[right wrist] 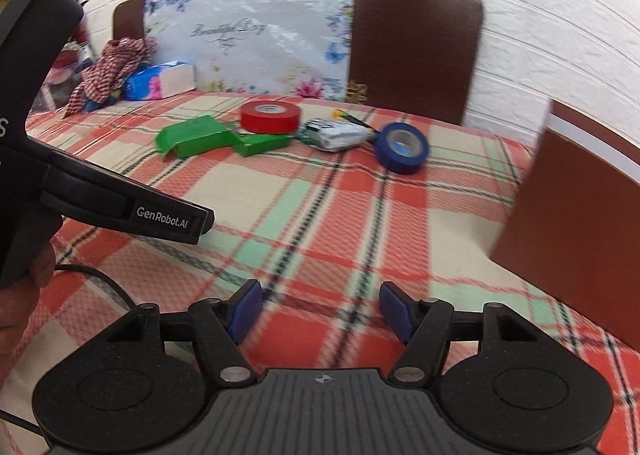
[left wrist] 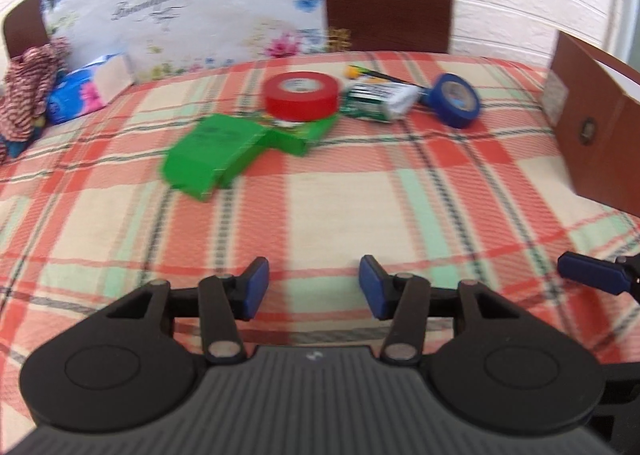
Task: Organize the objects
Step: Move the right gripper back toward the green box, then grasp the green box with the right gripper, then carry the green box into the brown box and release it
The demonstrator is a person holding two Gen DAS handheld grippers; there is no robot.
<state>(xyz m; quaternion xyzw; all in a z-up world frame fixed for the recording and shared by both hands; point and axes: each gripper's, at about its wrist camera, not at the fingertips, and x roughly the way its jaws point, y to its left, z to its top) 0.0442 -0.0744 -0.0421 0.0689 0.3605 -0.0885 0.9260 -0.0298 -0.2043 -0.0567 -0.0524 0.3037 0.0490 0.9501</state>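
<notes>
- While both tools hang low over the plaid cloth (left wrist: 320, 191), the left gripper (left wrist: 314, 287) has its blue pads spread wide with nothing between them.
- Beside it, the right gripper (right wrist: 320, 311) is parted just as far and carries nothing either.
- Off to the right stands a brown cardboard box (right wrist: 580, 207), apart from the rest.
- Farther out, a green box (left wrist: 204, 151) lies with its flap open, touching a second green box (left wrist: 296, 137).
- On that second box rests a red tape roll (left wrist: 301, 94).
- Just right of it lies a green-and-white packet (left wrist: 378, 100), then a blue tape roll (left wrist: 454, 99) tilted on edge.
- Behind the packet lies a yellow-tipped pen (left wrist: 370, 74).
- At the far left sit a tissue pack (right wrist: 158, 82) and a checked cloth (right wrist: 112, 65).
</notes>
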